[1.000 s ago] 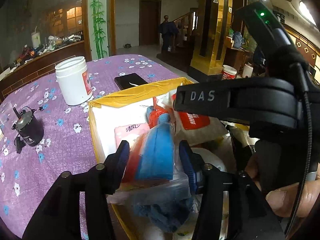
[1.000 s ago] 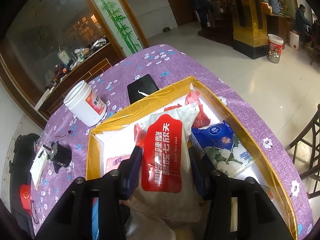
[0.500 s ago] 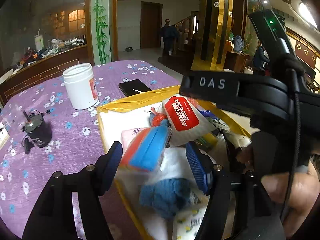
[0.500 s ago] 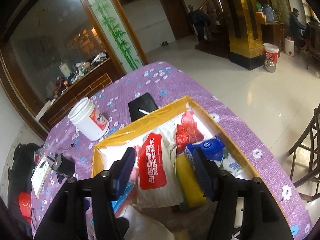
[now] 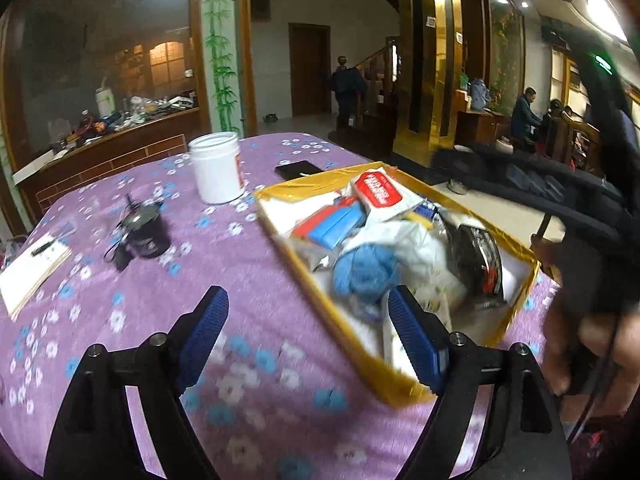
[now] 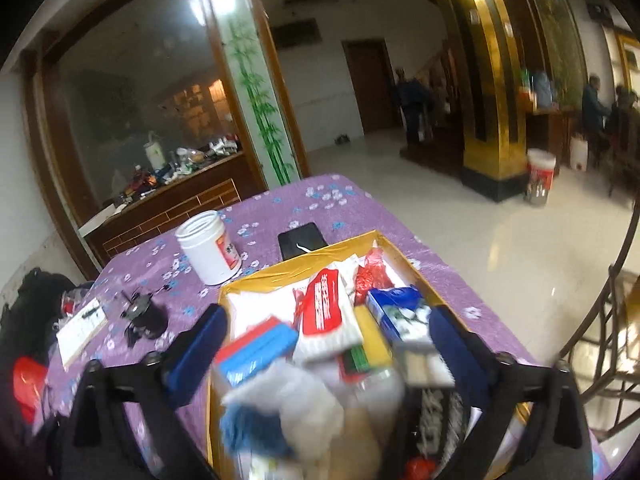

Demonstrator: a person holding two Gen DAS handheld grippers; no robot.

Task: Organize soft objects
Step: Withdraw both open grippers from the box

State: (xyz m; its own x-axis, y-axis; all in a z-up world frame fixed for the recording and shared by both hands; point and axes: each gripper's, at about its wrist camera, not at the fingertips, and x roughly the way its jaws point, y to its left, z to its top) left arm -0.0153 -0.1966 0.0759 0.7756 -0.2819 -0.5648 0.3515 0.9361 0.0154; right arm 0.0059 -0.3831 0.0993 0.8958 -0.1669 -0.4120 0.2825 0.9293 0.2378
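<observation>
A yellow-edged box (image 5: 360, 354) (image 6: 256, 280) on the purple flowered tablecloth holds several soft packs: a red-and-white wipes pack (image 5: 378, 194) (image 6: 326, 316), a red-and-blue pack (image 5: 332, 228) (image 6: 256, 350), a blue cloth ball (image 5: 366, 270) (image 6: 246, 428), white bags and a blue tissue pack (image 6: 400, 316). My left gripper (image 5: 308, 340) is open and empty, above the tablecloth at the box's near-left edge. My right gripper (image 6: 326, 348) is open and empty, raised over the box. The right gripper also shows in the left wrist view at the right edge (image 5: 580, 216), its fingers hidden.
A white jar (image 5: 216, 168) (image 6: 210, 252), a black phone (image 5: 298, 169) (image 6: 302, 240), a small black motor with wires (image 5: 142, 230) (image 6: 144, 316) and a notepad (image 5: 30, 270) (image 6: 80, 330) lie on the table left of the box. A chair (image 6: 608, 340) stands right.
Both grippers let go of their packs, which now lie in the box. Both have opened wide and pulled back and up; the left one moved left over the tablecloth.
</observation>
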